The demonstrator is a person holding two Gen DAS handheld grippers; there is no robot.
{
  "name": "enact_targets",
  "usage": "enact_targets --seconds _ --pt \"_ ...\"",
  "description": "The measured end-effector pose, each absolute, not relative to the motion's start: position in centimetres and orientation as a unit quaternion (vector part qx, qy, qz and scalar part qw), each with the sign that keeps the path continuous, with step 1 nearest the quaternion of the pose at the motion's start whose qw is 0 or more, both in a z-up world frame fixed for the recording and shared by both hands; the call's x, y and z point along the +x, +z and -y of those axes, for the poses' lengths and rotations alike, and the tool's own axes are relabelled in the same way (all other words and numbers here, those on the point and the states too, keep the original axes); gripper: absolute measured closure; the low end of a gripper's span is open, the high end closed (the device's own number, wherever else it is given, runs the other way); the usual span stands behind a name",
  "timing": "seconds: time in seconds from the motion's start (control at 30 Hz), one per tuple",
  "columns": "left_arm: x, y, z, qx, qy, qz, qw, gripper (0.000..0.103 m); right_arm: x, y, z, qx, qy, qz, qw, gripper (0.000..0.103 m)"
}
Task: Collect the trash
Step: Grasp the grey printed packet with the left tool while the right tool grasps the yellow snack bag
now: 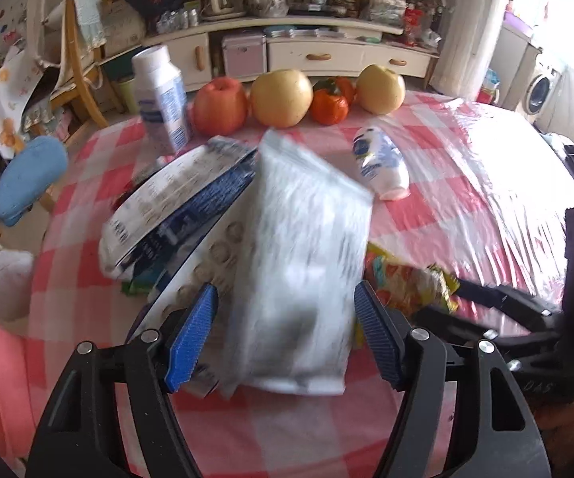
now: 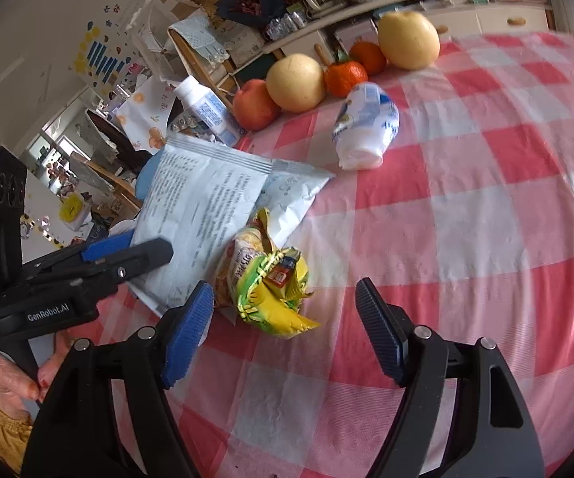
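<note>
So on my left gripper (image 1: pixel 285 332) the jaws are spread wide with the white pouch (image 1: pixel 303 263) sitting between the blue pads, not pinched as far as I can see, though it's blurry. My right gripper (image 2: pixel 285 328) is wide open too, holding nothing, with the crumpled yellow wrapper (image 2: pixel 271 283) just ahead on the checkered tablecloth (image 2: pixel 466 207). A tipped little white bottle (image 2: pixel 366 125) lies further back, near the fruit.
</note>
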State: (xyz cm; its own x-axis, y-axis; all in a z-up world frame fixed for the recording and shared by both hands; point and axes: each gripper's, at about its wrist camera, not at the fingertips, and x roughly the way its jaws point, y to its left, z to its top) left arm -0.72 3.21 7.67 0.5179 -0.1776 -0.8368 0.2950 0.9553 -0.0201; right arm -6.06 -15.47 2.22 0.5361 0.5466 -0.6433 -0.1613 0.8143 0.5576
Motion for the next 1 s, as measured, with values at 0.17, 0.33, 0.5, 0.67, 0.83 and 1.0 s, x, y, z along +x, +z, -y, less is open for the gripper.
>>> enact_targets --seconds 0.17,0.33,0.5,0.67,0.83,1.0 --pt "-0.2 7.7 -2.7 0.053 -0.143 -0.466 0.871 0.036 -6.0 2.0 14.7 0.218 0.214 -0.441 0.844 0.038" --pt "-0.2 7.8 -3.1 0.047 -0.138 -0.462 0.875 0.052 -5.5 1.7 14.8 0.224 0.216 -0.440 0.842 0.038" --pt "-0.1 7.6 -3.8 0.020 -0.144 -0.470 0.871 0.069 -5.4 1.8 14.5 0.219 0.215 -0.436 0.846 0.038" --pt "-1.0 7.2 -2.9 0.024 -0.168 -0.478 0.861 0.070 -5.3 1.9 14.6 0.219 0.209 -0.431 0.850 0.037" --pt "-1.3 6.4 -2.1 0.017 -0.194 -0.495 0.847 0.069 -5.4 2.1 14.8 0.193 0.184 -0.439 0.858 0.049" --pt "-1.4 5.6 -1.4 0.023 -0.198 -0.499 0.843 0.069 -5.9 2.4 15.2 0.173 0.176 -0.441 0.863 0.051"
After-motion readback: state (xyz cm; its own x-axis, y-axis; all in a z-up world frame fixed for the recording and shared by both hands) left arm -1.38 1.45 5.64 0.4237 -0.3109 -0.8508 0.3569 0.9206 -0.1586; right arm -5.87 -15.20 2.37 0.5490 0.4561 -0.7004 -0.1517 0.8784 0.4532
